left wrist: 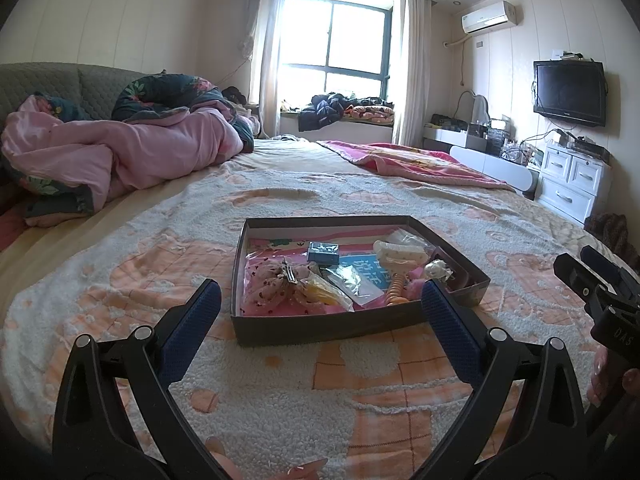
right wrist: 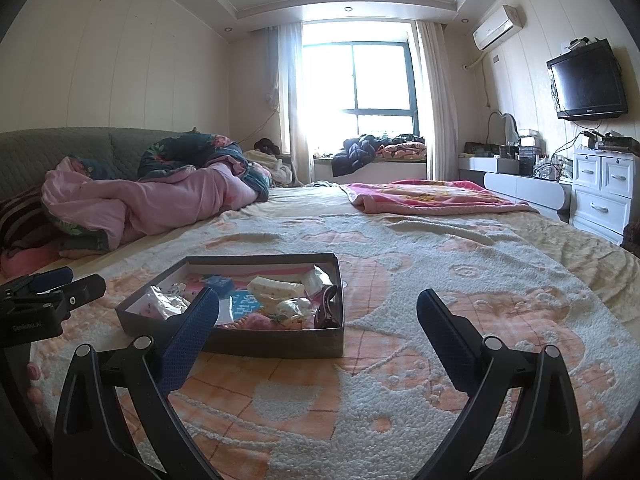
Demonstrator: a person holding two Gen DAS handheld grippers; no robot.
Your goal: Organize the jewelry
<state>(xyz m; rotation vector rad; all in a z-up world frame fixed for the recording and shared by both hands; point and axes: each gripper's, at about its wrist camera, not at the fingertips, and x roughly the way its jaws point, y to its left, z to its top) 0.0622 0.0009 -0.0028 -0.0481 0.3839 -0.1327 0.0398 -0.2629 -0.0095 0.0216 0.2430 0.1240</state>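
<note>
Jewelry and hair bits sit jumbled in the box (left wrist: 248,320) on the bed, untouched; both tongs, left gripper (left wrist: 320,300) and right gripper (right wrist: 318,308), gape wide just before it, so reaching in comes next.

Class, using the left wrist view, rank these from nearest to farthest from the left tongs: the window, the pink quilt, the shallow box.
1. Shallow box, just ahead of the left tongs, on the bed.
2. Pink quilt, heaped far left.
3. Window, back wall.

Open dark box (left wrist: 320,330), cluttered, on bedspread
</note>
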